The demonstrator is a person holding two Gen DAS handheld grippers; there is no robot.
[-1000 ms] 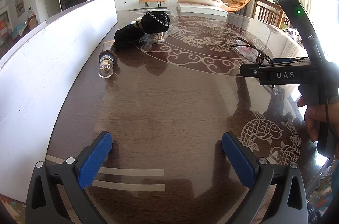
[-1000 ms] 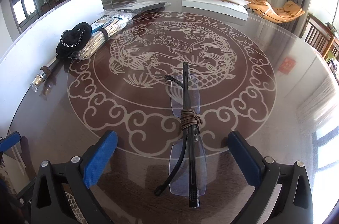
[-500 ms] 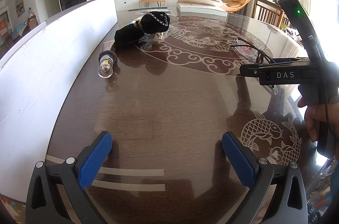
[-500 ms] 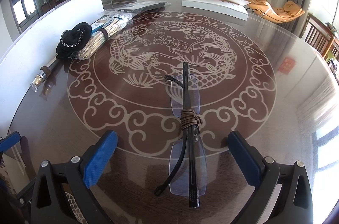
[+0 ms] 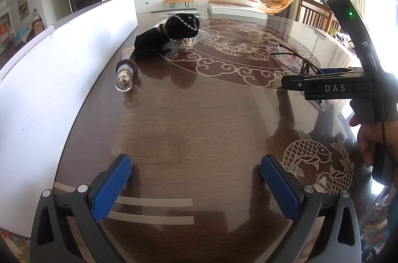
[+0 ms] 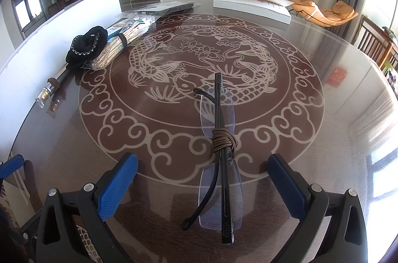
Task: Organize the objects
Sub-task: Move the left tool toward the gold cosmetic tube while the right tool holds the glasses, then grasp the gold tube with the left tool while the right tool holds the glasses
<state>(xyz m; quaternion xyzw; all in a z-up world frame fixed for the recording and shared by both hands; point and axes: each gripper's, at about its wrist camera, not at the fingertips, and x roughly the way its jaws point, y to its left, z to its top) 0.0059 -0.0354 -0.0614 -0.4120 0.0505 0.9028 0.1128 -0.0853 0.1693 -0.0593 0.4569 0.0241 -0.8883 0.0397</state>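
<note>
- Glasses (image 6: 220, 158), folded, with a brown cord (image 6: 223, 138) wound round the middle, lie on the glass-topped table (image 6: 311, 138) between the blue pads of the right gripper (image 6: 202, 185), whose fingers stand wide apart and touch nothing.
- Left gripper (image 5: 196, 185) hovers over bare table, its fingers also spread, holding nothing.
- Black pouch (image 5: 182, 25) rests on a plastic-wrapped bundle (image 6: 124, 43) near the white board (image 5: 62, 63).
- Metal-tipped rod (image 5: 125, 73) lies just beside them.

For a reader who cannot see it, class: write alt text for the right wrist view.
Folded rimless glasses, bound at the middle with a brown cord, lie on a dark round table between the open jaws of the right gripper. Far left lie a black pouch, a plastic-wrapped bundle and a metal-tipped rod.
</note>
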